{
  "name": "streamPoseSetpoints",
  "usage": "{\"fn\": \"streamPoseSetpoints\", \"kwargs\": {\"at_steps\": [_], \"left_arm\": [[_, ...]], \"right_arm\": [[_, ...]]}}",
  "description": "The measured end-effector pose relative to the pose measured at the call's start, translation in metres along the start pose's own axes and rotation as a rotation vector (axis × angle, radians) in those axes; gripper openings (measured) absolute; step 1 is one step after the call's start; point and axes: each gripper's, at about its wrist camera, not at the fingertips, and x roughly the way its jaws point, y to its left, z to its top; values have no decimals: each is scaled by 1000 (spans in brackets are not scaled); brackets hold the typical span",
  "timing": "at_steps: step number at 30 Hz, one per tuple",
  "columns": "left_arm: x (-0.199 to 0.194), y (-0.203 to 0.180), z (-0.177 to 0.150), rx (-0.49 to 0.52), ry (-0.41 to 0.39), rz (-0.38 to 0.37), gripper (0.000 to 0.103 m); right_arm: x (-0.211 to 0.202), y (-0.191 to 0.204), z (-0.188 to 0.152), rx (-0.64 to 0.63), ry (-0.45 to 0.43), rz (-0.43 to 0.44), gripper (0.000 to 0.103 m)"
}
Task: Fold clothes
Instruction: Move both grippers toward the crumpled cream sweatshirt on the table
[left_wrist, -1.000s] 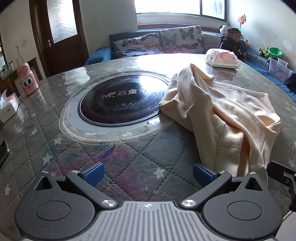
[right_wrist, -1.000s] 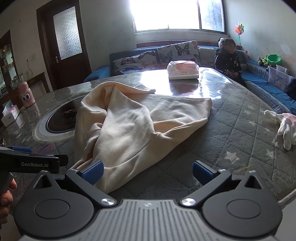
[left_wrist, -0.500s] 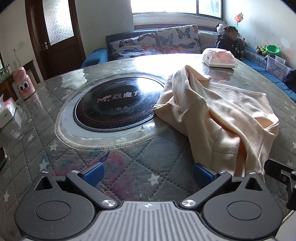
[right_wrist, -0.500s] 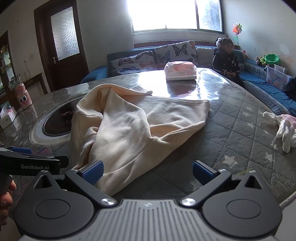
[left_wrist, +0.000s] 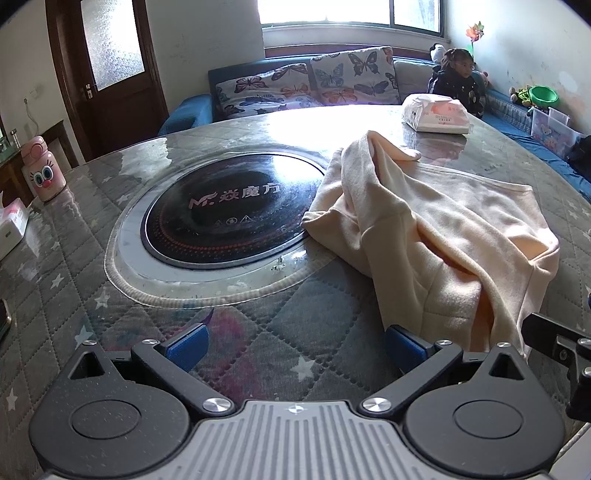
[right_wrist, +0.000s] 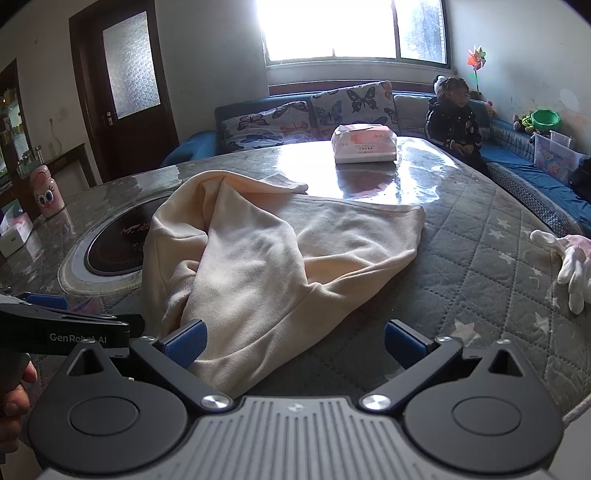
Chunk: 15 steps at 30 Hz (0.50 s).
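1. Both your grippers are spread wide and hold nothing: the left gripper (left_wrist: 293, 345) hangs over bare quilted table cover (left_wrist: 303, 325), and the right gripper (right_wrist: 293, 343) sits over the near hem of the garment.
2. The cream fleece garment (right_wrist: 266, 266) lies crumpled on the round table, its left part lapping the rim of the built-in induction hob (left_wrist: 225, 210), with one end twisted up toward the tissue pack (right_wrist: 364, 146).
3. The step in hand looks like reaching for a first grip. Take the near edge low and close to the cover, one corner per gripper, so that you pinch a single layer.
4. Spread the heap flat before you fold; the bunched ridge down the middle would likely trap a crease.
5. Only the right view shows the white glove (right_wrist: 570, 267) at the table's right edge and your hand (right_wrist: 14, 391) on the left tool.
6. Only the left view shows the hob's printed face whole.
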Motion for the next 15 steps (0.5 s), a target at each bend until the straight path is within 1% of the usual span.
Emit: {"fn": "streamPoseSetpoints", "kwargs": {"at_steps": [15], "left_arm": [[3, -1, 11, -2, -3, -1, 103]], "right_arm": [[8, 0, 6, -2, 13, -2, 103]]}}
